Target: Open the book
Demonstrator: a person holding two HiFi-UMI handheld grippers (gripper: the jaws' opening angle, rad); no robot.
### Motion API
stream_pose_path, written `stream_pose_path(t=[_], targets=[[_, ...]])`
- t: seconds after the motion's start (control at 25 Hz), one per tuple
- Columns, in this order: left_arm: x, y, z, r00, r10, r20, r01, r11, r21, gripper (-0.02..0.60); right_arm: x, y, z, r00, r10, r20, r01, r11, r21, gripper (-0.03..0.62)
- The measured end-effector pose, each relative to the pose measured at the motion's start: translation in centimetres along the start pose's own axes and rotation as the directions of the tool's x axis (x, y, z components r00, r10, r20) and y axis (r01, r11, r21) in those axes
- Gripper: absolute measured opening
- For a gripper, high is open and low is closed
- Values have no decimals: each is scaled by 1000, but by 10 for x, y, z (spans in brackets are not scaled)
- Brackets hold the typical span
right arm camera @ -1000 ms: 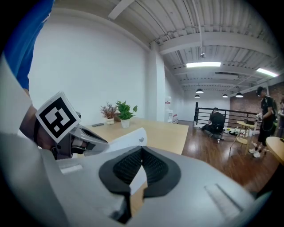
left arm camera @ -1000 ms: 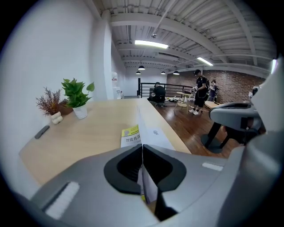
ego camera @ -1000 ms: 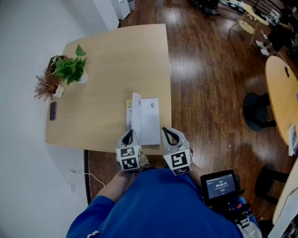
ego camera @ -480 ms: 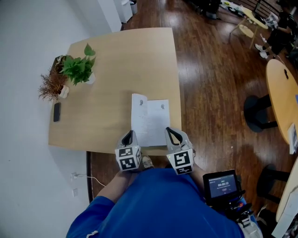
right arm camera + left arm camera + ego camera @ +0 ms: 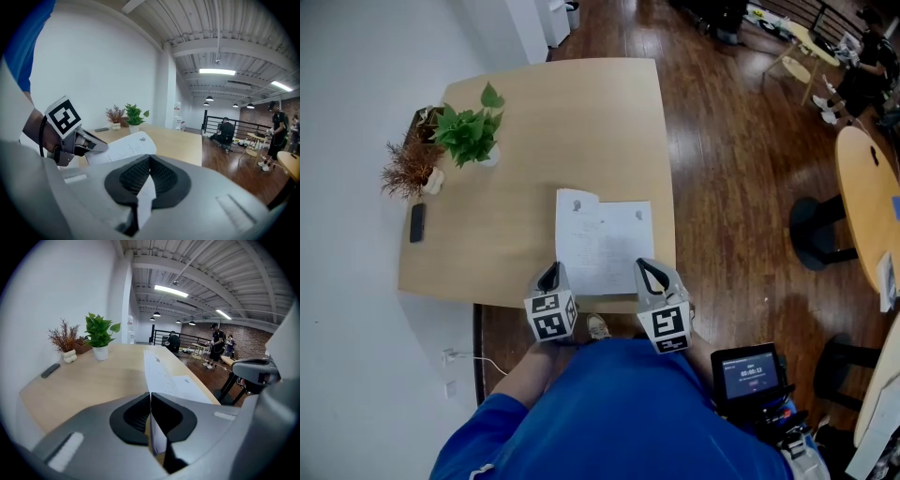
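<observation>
The white book (image 5: 602,242) lies spread open near the front edge of the wooden table (image 5: 506,197), printed pages facing up. My left gripper (image 5: 548,274) is shut on the near edge of the left-hand leaf; in the left gripper view that thin leaf (image 5: 164,380) runs out from between the closed jaws of the left gripper (image 5: 150,401). My right gripper (image 5: 649,272) is shut on the near edge of the right-hand page, and the paper (image 5: 123,147) shows pinched between the jaws of the right gripper (image 5: 149,164). The left gripper (image 5: 86,143) also shows at the left of the right gripper view.
A green potted plant (image 5: 473,136), a dried plant (image 5: 411,167) and a black phone (image 5: 417,222) sit along the table's left side. To the right, on the wood floor, stand a black stool base (image 5: 814,230) and a round table (image 5: 867,197). A screen device (image 5: 745,370) hangs by my right hip.
The leaf that stood upright in the middle of the book has swung down to the left, so the book lies wider open. Both grippers have drawn apart along the near edge.
</observation>
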State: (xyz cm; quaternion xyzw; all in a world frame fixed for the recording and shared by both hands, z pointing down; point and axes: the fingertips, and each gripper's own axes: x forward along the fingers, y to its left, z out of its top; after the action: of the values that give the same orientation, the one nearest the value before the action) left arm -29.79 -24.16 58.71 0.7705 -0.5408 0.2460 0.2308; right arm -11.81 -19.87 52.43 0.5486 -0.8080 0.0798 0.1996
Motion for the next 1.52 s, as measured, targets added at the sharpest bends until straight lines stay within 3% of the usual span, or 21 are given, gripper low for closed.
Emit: stream_pose_path(t=[1.08, 1.52], targets=[[1, 46, -32, 990, 73, -122, -73, 997, 7, 18, 13, 22, 18, 999, 31, -40, -32, 999, -14, 3], [15, 49, -48, 978, 98, -185, -87, 994, 66, 21, 12, 15, 13, 998, 4, -65, -4, 1000, -3, 3]])
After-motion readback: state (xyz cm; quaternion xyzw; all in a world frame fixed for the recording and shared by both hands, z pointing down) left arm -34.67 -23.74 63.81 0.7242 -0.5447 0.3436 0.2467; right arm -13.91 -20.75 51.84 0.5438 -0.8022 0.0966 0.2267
